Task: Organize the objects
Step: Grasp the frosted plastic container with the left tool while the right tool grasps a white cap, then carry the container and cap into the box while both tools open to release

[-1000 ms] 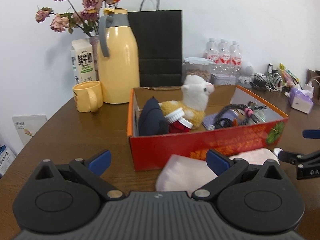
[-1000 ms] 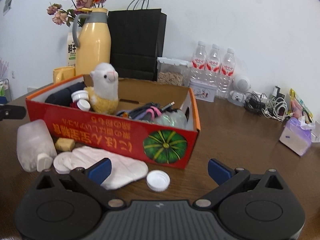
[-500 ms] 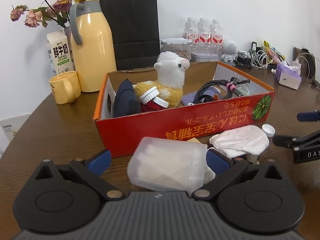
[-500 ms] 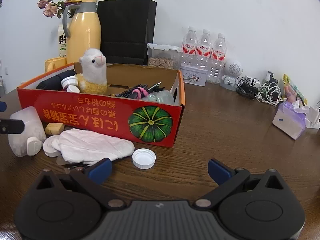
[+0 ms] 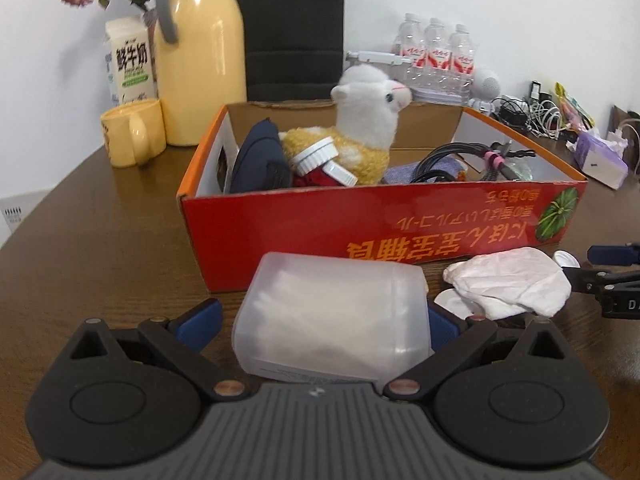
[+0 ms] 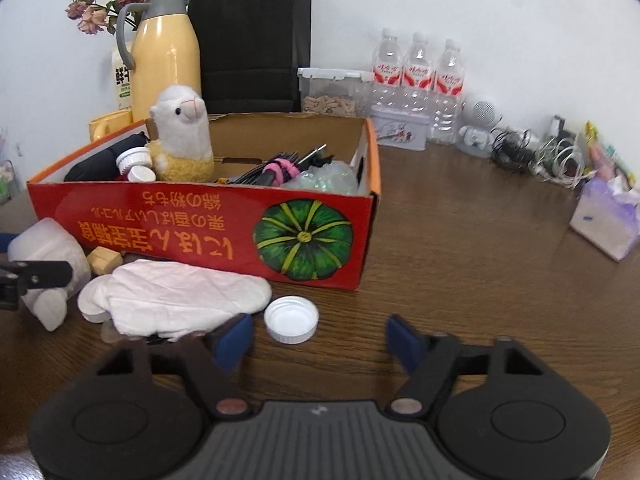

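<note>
A red cardboard box [image 5: 400, 216] [image 6: 160, 216] on the brown table holds a plush alpaca [image 5: 368, 120], a dark pouch, white-capped jars and cables. A frosted plastic bottle [image 5: 336, 316] [image 6: 44, 256] lies on its side in front of the box. My left gripper [image 5: 320, 322] is open around it, its blue pads at either side. A white cloth [image 6: 180, 296] [image 5: 508, 280] and a white cap [image 6: 291, 319] lie to the right. My right gripper [image 6: 320, 338] is open and empty just before the cap.
A yellow thermos [image 5: 200, 52], yellow mug [image 5: 132, 136], milk carton [image 5: 130, 64], black paper bag [image 6: 252, 40] and water bottles [image 6: 418, 76] stand behind the box. A tissue pack [image 6: 604, 220] and tangled cables [image 6: 552, 156] sit at the right. A small tan block [image 6: 104, 258] lies by the bottle.
My left gripper has moved forward so the plastic bottle now lies between its fingers. My right gripper has moved toward the white cap and its fingers have come closer together.
</note>
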Demonstrator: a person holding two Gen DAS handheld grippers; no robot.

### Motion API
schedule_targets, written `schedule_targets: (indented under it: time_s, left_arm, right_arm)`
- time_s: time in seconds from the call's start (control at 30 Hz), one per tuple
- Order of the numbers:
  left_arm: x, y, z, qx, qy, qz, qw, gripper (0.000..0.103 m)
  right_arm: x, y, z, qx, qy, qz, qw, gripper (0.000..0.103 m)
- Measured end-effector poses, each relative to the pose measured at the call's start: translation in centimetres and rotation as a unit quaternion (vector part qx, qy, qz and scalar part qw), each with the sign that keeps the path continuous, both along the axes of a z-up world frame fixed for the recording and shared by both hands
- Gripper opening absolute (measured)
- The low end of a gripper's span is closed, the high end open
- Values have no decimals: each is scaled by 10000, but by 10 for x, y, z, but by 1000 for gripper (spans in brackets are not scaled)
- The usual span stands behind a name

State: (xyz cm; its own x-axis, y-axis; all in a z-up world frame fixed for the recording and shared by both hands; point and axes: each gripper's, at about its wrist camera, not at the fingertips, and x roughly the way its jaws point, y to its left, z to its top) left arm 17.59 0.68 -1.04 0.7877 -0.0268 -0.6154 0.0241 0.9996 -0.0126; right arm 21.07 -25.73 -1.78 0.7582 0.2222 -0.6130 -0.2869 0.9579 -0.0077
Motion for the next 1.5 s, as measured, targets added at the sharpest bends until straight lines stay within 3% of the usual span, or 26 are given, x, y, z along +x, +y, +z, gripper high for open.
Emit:
schedule_targets:
  time_s: [0.13,0.2,0.3,0.97,1.27,1.5]
  left_arm:
    - [1,2,-2,-60,22,36,10000,100]
    - [0,1,-2,-43,-2,39,10000,89]
    - [-1,0,-3,-11,-10,40,10000,83]
    - [-28,2,7,37,-457,283,9985,83]
    - [-38,3,44,-48,-841,382,9957,83]
    - [-21,-10,72,-13,-1166,246,9929,83]
  right_arm:
    - [1,-2,0,155,22,20,9999,53]
    - [1,-2,0,191,16,54,9998,42]
    - [0,1,1,203,-6,141,9997,27]
    - [-26,5,11,256,-561,-9,9981,27]
    - [-35,12,31,411,-990,123,9942,27]
    - [-27,29,55,503,-1290,317,9899,27]
